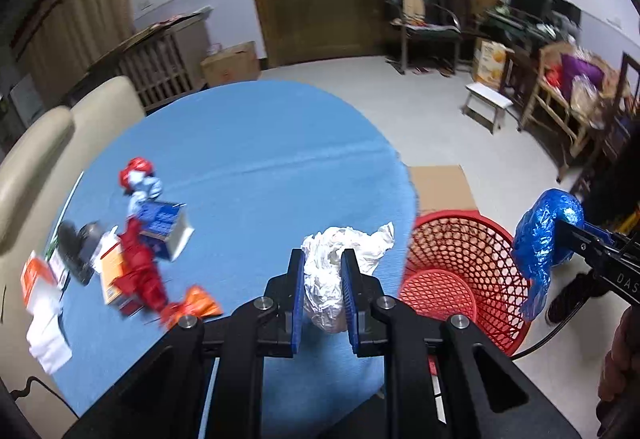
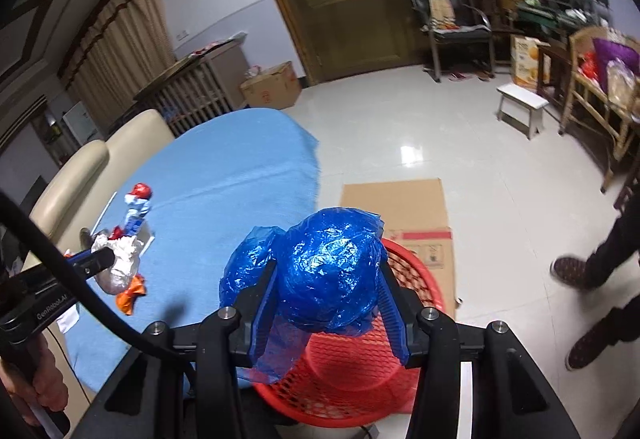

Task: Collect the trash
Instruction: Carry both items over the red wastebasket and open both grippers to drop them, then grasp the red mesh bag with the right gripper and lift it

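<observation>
My left gripper [image 1: 323, 259] is shut on a crumpled white paper wad [image 1: 332, 279] above the blue table's [image 1: 248, 167] right front part. My right gripper [image 2: 326, 271] is shut on a crumpled blue plastic bag [image 2: 324, 279] held over the red mesh basket [image 2: 360, 379]. In the left wrist view the basket [image 1: 460, 271] stands on the floor right of the table, with the blue bag [image 1: 544, 239] above its right rim. More trash lies at the table's left: a red wrapper [image 1: 140, 271], an orange wrapper [image 1: 196, 305], a blue box [image 1: 162, 223] and orange-white cartons [image 1: 112, 271].
A flat cardboard sheet [image 2: 396, 211] lies on the floor behind the basket. A beige sofa [image 1: 36, 159] borders the table's left side. A person's feet [image 2: 572, 271] stand at the right. A white stool [image 2: 520, 107], chairs and boxes stand farther back.
</observation>
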Demonstrator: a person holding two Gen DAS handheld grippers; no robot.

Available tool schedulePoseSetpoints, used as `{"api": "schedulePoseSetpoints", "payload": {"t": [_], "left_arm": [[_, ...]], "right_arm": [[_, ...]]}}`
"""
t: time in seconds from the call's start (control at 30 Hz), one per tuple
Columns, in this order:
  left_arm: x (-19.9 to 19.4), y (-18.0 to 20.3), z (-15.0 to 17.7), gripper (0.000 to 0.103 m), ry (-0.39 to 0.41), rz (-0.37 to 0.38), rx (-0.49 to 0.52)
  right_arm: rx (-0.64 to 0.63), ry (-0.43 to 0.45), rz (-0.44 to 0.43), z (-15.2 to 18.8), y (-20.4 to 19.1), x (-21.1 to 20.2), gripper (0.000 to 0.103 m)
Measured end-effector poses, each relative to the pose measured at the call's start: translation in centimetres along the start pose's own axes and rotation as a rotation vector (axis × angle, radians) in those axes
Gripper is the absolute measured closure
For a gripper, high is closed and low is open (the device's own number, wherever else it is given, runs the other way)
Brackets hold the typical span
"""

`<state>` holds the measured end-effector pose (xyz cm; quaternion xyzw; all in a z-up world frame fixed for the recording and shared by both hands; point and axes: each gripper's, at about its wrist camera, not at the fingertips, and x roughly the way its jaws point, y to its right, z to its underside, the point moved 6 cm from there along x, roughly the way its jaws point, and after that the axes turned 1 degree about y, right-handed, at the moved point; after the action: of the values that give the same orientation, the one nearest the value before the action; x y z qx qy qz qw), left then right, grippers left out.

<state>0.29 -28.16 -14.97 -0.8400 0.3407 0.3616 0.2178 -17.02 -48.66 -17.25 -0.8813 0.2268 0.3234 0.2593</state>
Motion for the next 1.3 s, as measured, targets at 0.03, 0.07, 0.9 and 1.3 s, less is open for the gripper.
{"api": "schedulePoseSetpoints", "payload": {"t": [0.03, 0.07, 0.9, 1.3], "left_arm": [[0.4, 0.5, -0.1, 0.084, -0.006, 0.004, 0.008], [0.8, 1.3, -0.2, 0.084, -0.015, 0.012, 0.022], [6.0, 7.1, 2.1, 0.053, -0.185, 0.159, 0.040], [0.2, -8.0, 4.4, 0.045, -0.061, -0.103, -0.151]], "right_arm": [[0.010, -0.005, 0.002, 0.2, 0.6, 0.1, 0.052], [0.019, -0.011, 0.005, 0.5, 1.4, 0.3, 0.052], [0.199, -0.075, -0.082, 2.9, 7.8, 3.3, 0.037], [0.015, -0.064, -0.178, 0.7, -2.4, 2.8, 0.037]]}}
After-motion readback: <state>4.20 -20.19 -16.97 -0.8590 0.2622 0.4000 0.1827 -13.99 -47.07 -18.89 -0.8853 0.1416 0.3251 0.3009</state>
